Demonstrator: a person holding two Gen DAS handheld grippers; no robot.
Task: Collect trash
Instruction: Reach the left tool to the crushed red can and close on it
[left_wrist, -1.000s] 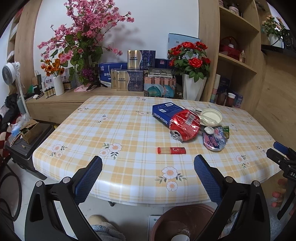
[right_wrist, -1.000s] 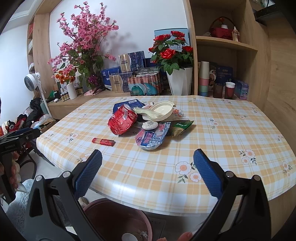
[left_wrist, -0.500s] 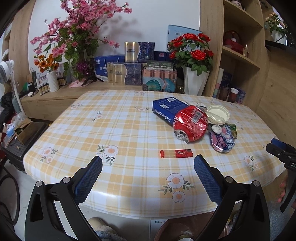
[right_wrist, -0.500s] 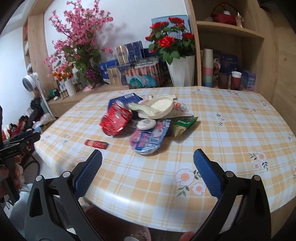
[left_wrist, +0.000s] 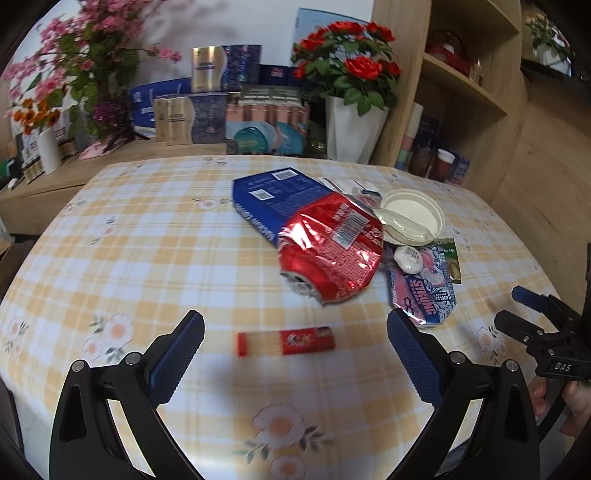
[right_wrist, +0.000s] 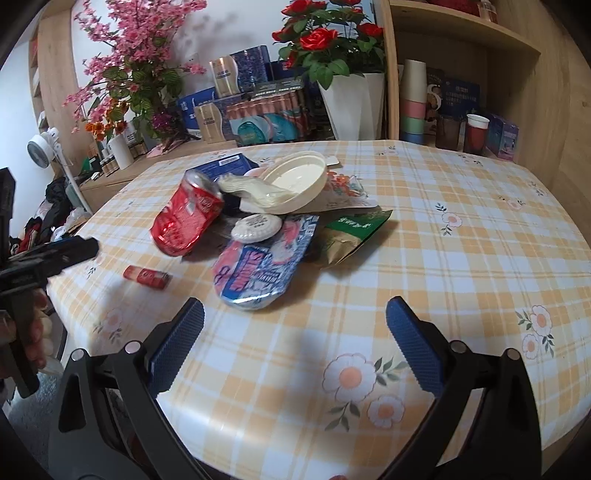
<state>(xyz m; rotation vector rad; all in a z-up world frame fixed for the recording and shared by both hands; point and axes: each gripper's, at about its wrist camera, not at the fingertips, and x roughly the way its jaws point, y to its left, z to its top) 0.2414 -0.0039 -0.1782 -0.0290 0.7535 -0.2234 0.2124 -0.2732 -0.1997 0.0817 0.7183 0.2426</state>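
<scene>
Taking the small red wrapper first looks like our step, since it lies flat and alone on the checked tablecloth, on the near side of the crushed red can and clear of the heap. Our left gripper hangs just above it with fingers spread wide and empty, one on each side of the wrapper. We judge it best to come down until both pads meet the cloth, then close along the wrapper's short side so the thin foil buckles up into the grip instead of sliding away. Behind and to the right of the can sit the blue box, the cream lid and the pink-and-blue pouch; our right gripper waits near that pouch, also wide open and holding nothing
</scene>
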